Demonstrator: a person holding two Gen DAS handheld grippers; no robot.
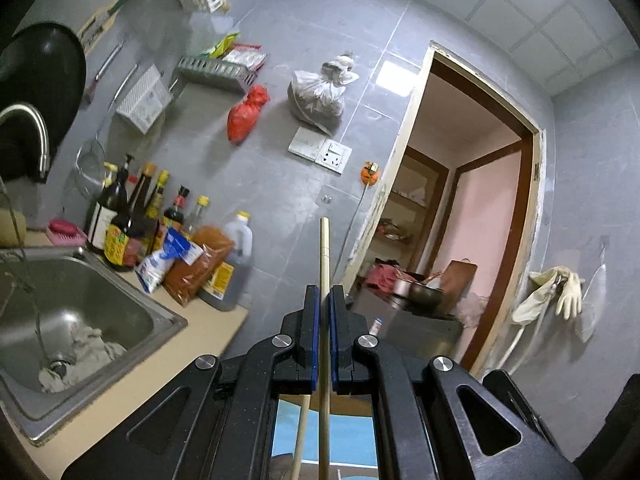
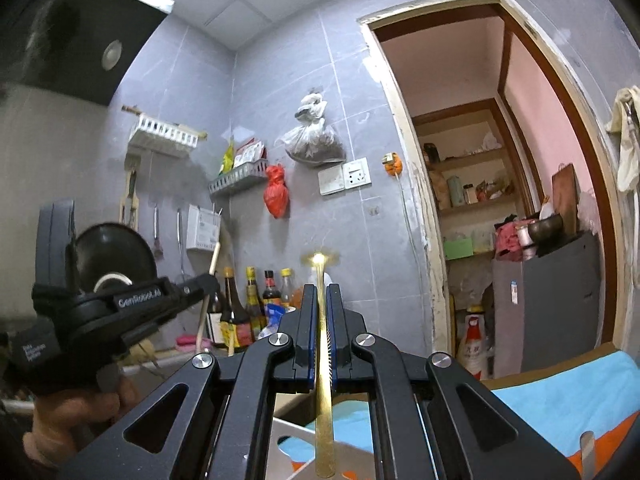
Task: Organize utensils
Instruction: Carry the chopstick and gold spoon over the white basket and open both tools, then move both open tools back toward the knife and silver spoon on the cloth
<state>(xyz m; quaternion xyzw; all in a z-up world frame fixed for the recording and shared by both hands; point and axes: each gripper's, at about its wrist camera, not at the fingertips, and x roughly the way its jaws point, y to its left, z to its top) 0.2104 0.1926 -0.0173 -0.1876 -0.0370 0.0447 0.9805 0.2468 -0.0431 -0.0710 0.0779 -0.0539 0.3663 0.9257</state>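
My left gripper [image 1: 324, 294] is shut on a pale wooden chopstick [image 1: 324, 252] that stands upright between the pads and sticks out above them; a second chopstick [image 1: 301, 428] shows below the jaws. My right gripper [image 2: 319, 292] is shut on a gold metal utensil [image 2: 323, 408], held upright, its shiny top end [image 2: 319, 258] above the fingertips. The left gripper [image 2: 208, 280] with its chopstick [image 2: 214, 258] also shows at the left of the right wrist view, held in a hand.
A steel sink [image 1: 168, 316] with a rag is at left. Sauce bottles [image 1: 132, 216] and packets stand on the counter [image 1: 216, 336] against the grey tiled wall. An open doorway [image 2: 500, 184] is at right. A white tray [image 2: 288, 432] on blue cloth [image 2: 560, 392] lies below.
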